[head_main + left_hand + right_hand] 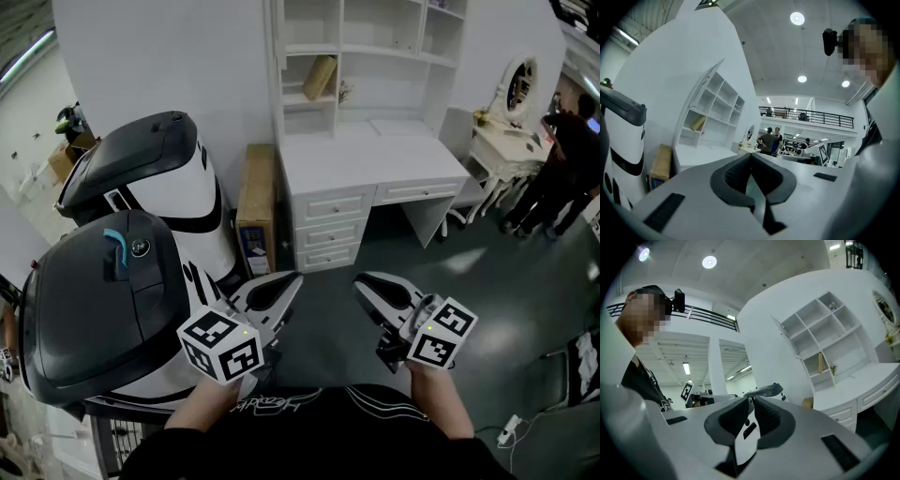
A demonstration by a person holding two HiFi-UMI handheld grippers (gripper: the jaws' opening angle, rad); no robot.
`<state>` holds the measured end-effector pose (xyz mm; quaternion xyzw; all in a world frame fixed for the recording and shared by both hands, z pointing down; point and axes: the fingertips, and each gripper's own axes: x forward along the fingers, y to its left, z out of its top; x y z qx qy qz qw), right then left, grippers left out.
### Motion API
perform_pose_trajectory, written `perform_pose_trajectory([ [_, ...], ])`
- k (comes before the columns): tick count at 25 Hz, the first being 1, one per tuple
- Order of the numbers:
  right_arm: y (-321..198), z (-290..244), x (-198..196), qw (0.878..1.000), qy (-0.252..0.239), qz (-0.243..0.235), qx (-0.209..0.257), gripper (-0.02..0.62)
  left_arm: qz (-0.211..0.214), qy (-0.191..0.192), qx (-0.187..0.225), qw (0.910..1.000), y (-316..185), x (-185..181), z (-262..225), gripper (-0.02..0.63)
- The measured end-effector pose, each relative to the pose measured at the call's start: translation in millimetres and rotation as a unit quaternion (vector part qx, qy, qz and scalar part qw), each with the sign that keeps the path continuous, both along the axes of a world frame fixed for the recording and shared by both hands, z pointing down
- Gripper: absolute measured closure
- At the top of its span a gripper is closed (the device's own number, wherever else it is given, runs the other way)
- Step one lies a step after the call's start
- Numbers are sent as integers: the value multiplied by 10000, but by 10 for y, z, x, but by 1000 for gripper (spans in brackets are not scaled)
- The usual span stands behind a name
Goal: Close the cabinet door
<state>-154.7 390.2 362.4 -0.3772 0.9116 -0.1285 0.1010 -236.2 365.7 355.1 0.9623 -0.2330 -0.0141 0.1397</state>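
A white desk (370, 164) with a shelf hutch (375, 42) stands against the far wall. The hutch's narrow cabinet door (704, 89) hangs open at its left side and also shows as the swung-out door (784, 333) in the right gripper view. My left gripper (292, 277) is held low over the dark floor, well short of the desk, pointing level at it, its pads (736, 171) closed together on nothing. My right gripper (361, 278) is beside it, also shut and empty, with only a thin slit between its pads (771, 416).
Two big black-and-white machines (141, 187) (103, 309) fill the left side. A tall cardboard box (256, 202) leans between them and the desk. A white dressing table with an oval mirror (514, 112) and people (562, 141) are at the far right.
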Motion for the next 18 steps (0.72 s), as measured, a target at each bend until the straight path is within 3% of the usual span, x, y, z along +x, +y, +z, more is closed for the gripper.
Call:
perform_pose_trajectory([
  [18,-64,101,1005,9999,9,165,-8,529,204,166,69,9996,-58,1059,60,585],
])
